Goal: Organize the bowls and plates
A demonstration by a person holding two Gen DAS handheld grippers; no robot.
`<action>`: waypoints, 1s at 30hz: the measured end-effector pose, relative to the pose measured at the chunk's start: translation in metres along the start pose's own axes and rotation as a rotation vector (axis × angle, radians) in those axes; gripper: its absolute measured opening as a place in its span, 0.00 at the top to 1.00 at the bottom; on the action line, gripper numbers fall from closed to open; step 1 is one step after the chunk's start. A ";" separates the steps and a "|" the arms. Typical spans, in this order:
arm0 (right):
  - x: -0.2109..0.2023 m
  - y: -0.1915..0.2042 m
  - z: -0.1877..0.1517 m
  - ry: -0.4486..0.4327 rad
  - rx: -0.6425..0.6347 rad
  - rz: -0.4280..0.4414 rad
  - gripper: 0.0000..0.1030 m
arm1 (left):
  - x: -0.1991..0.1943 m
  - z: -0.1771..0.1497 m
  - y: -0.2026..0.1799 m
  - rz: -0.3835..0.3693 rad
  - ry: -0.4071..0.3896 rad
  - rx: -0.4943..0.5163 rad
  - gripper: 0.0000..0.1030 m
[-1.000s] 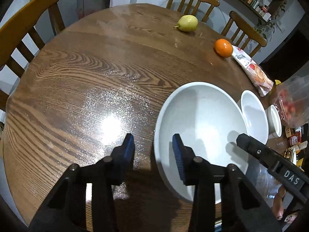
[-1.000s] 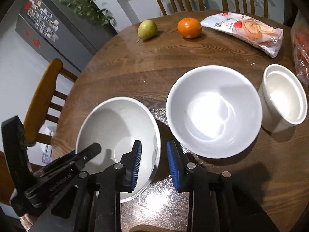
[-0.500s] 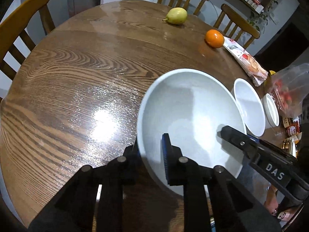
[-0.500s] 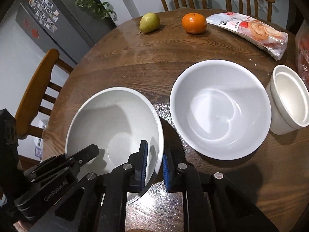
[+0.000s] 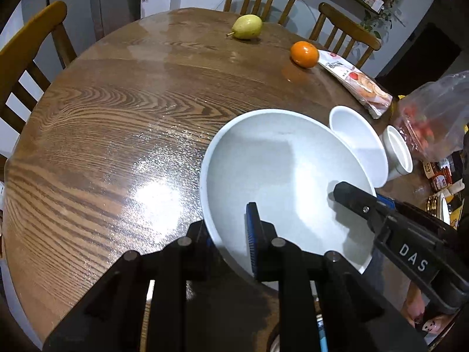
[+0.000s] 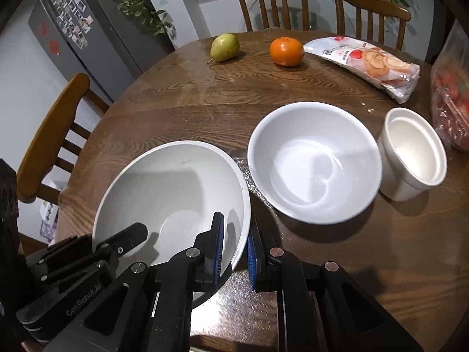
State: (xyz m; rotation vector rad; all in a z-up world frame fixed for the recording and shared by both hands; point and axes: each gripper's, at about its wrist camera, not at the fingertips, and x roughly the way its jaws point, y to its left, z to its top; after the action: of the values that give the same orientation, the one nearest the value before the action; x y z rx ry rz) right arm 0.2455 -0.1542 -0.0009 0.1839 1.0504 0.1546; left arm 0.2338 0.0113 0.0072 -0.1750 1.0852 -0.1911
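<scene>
Sitting near the worktop point(image 6: 190, 94) edge, the big bowl point(image 6: 176, 184) is pinched on opposite rims: left gripper point(image 5: 228, 231) at its 7 o'clock side, right gripper point(image 6: 236, 249) at 5 o'clock, both sets of jaws just closed tight across the wall. The mid bowl point(image 6: 316, 164) lies at 2 o'clock, nearer the right hand; the cup point(image 6: 413, 152) sits beyond it.

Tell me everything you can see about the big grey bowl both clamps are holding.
The large grey bowl is round, wide and deep, pale matte grey inside with a thin lighter rim; it looks ceramic. It is empty and sits tilted on the round wooden table, beside a smaller white bowl. The left gripper pinches its near rim, one finger inside, one outside. The right gripper clamps the opposite rim the same way. Whether its base still touches the table is hidden.
</scene>
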 end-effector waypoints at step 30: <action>-0.001 -0.023 -0.021 0.033 0.035 -0.051 0.85 | 0.017 -0.016 -0.025 -0.006 0.051 0.088 0.83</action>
State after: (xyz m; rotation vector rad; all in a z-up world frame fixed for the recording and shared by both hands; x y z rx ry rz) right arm 0.2277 -0.1753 -0.0157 0.1866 1.0898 0.0933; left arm 0.2257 -0.0175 -0.0092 -0.0953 1.1249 -0.2494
